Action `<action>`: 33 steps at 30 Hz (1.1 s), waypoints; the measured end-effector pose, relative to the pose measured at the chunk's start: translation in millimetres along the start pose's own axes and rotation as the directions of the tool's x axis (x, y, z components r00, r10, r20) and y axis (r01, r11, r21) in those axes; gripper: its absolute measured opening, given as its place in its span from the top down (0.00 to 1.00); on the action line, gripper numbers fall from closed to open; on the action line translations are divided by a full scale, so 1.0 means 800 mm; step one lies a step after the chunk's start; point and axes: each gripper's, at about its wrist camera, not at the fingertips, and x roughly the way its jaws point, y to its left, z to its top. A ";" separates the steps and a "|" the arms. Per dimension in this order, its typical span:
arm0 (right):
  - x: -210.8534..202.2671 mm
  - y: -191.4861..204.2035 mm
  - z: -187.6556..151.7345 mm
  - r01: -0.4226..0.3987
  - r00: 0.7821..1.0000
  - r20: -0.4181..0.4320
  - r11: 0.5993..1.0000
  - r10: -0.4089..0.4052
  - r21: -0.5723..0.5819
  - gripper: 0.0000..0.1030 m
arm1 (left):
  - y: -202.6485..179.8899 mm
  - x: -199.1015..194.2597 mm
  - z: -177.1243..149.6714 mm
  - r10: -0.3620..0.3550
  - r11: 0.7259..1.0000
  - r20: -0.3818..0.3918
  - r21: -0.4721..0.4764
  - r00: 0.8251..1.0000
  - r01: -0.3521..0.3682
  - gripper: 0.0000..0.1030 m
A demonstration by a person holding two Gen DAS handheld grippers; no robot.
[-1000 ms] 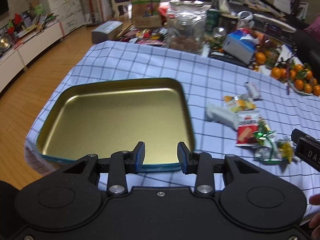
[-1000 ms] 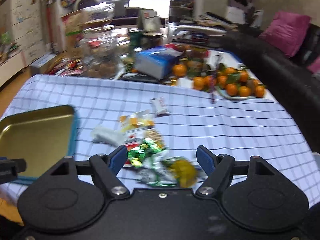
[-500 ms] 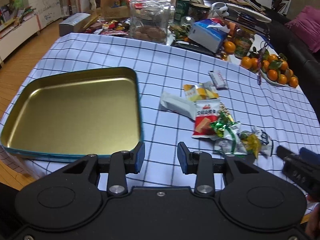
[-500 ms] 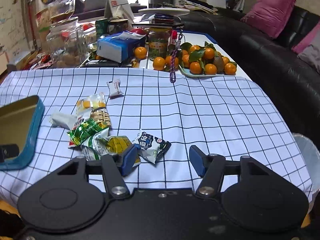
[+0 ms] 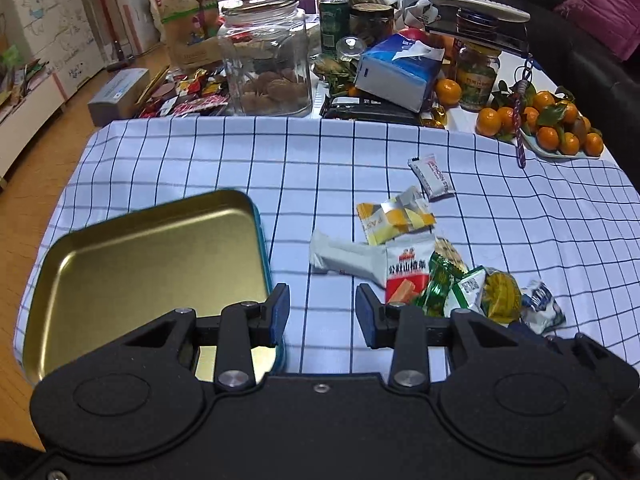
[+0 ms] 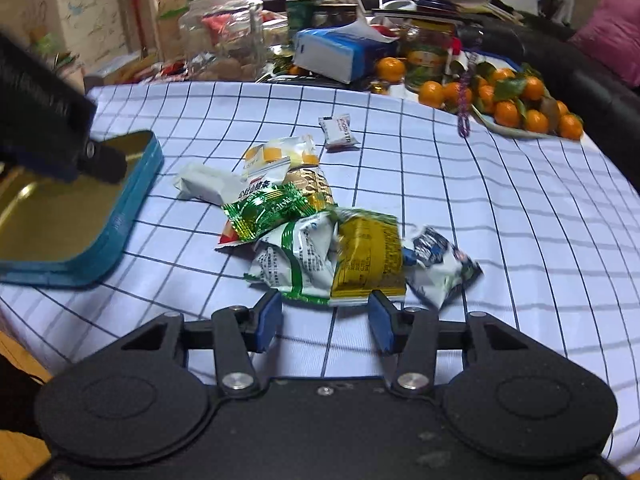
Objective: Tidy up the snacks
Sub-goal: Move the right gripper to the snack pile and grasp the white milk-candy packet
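A pile of wrapped snacks (image 5: 416,264) lies on the checked tablecloth, right of an empty gold tin tray with a blue rim (image 5: 144,272). In the right wrist view the pile (image 6: 320,236) sits just ahead of my right gripper (image 6: 324,320), which is open and empty, with a green-and-yellow packet (image 6: 344,264) nearest its fingers. My left gripper (image 5: 320,316) is open and empty, between the tray's right edge and the pile. A small white packet (image 5: 432,176) lies apart, farther back. The tray (image 6: 80,208) shows at left in the right wrist view.
At the table's far side stand a glass jar of cookies (image 5: 268,60), a blue tissue pack (image 5: 396,72), cans and jars. A plate of mandarins (image 5: 556,132) is at the back right. The left gripper's body (image 6: 44,120) shows at left in the right wrist view.
The left gripper has swung right, from over the tray towards the snack pile. The right gripper has moved in close to the pile, which now lies just ahead of its fingers.
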 end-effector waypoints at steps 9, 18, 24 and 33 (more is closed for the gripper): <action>0.043 -0.066 0.048 0.119 0.993 0.014 0.990 -0.120 0.073 0.60 | -0.003 0.036 0.048 -0.018 0.997 -0.037 0.074 0.999 0.021 0.55; 0.055 -0.141 0.056 0.197 0.980 -0.046 0.956 -0.192 0.218 0.64 | -0.022 0.072 0.047 -0.059 0.998 -0.131 0.024 0.990 0.063 0.55; 0.032 -0.196 0.068 0.187 0.982 -0.042 0.916 -0.185 0.355 0.71 | -0.048 0.063 0.060 -0.142 0.989 -0.114 0.015 0.983 0.144 0.55; -0.016 -0.214 0.096 0.083 0.997 -0.034 0.928 -0.076 0.364 0.63 | -0.075 0.060 0.063 -0.169 0.983 -0.091 0.051 0.981 0.174 0.55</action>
